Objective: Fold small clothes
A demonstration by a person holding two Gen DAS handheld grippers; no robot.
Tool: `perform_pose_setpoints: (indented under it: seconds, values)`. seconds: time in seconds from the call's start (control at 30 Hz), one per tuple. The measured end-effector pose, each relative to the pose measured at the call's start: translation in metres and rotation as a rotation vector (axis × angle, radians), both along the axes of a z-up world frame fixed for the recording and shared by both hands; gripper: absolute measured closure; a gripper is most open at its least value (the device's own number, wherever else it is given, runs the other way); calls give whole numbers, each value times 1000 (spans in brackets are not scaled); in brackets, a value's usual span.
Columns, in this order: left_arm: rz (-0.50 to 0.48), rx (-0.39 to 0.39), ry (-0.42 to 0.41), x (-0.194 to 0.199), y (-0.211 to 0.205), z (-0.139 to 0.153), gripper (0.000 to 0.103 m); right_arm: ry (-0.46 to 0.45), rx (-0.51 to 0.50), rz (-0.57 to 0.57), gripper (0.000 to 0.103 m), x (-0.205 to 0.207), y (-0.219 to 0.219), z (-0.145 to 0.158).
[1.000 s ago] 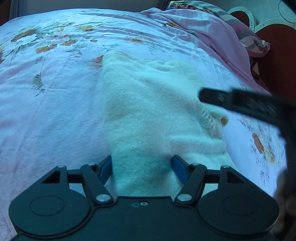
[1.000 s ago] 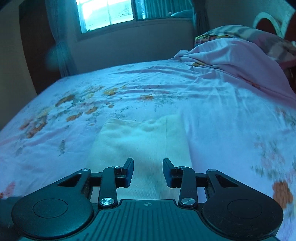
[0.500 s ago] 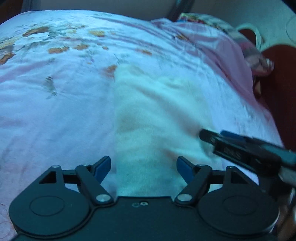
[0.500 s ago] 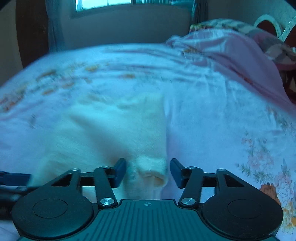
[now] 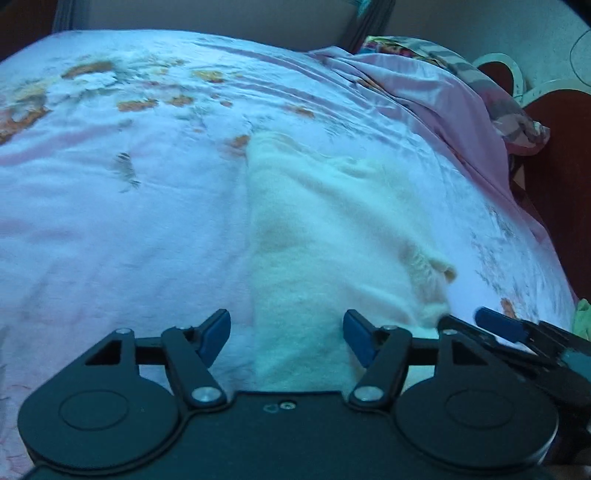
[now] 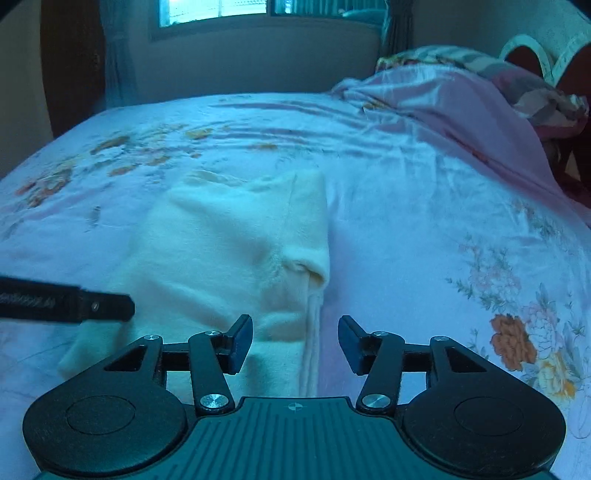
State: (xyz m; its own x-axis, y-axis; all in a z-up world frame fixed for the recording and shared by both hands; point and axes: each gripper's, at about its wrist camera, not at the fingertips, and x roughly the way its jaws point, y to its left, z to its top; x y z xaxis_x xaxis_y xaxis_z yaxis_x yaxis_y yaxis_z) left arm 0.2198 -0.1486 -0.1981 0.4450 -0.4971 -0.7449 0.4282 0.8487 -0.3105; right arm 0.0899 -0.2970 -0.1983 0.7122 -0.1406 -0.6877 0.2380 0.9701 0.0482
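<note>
Bed point(image 6: 424, 221) with floral sheet, window point(image 6: 221, 11) behind, pink blanket point(image 6: 461, 107) heaped at the far right. Cream garment point(image 6: 229, 243) lies flat on the sheet. My left hand-held gripper point(image 5: 286, 338) gapes over its near end; my right hand-held gripper point(image 6: 295, 341) gapes at its right edge, both empty. Near hem hidden.

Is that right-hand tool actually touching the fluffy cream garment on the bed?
Cannot tell. In the right wrist view the right tool is open over the fluffy cream garment's near edge, but contact is not visible.
</note>
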Motion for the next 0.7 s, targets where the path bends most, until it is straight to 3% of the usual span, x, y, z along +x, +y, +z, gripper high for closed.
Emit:
perform_pose_setpoints:
  seconds: [0.07,0.1,0.17,0.3,0.4,0.5,0.57,0.7]
  values:
    - [6,-18,61,-1,4,-12,37,12,-1,35,51,-7,10,-4]
    - [2,-14,74,-4,3,-20,37,36,-58,43,51,-8,16,-11]
    - [-8,15,34,-13,-5,-23,37,67,-117,38,51,-9,17,-29]
    - [-62,48,35,-19,-23,-18,38,75,-76,6,46,-8,7,-35]
    - [-48,32,50,-14,-18,-7,39,68,-1,-10,46,-12,-1,-26]
    - [-25,3,40,-3,-11,4,26,24,125,-29,45,-17,-14,-12]
    - [-8,-3,50,7,-11,7,23,-2,200,-53,45,-14,-24,-3]
    - [14,-33,101,25,-10,4,23,2,246,-50,45,1,-32,4]
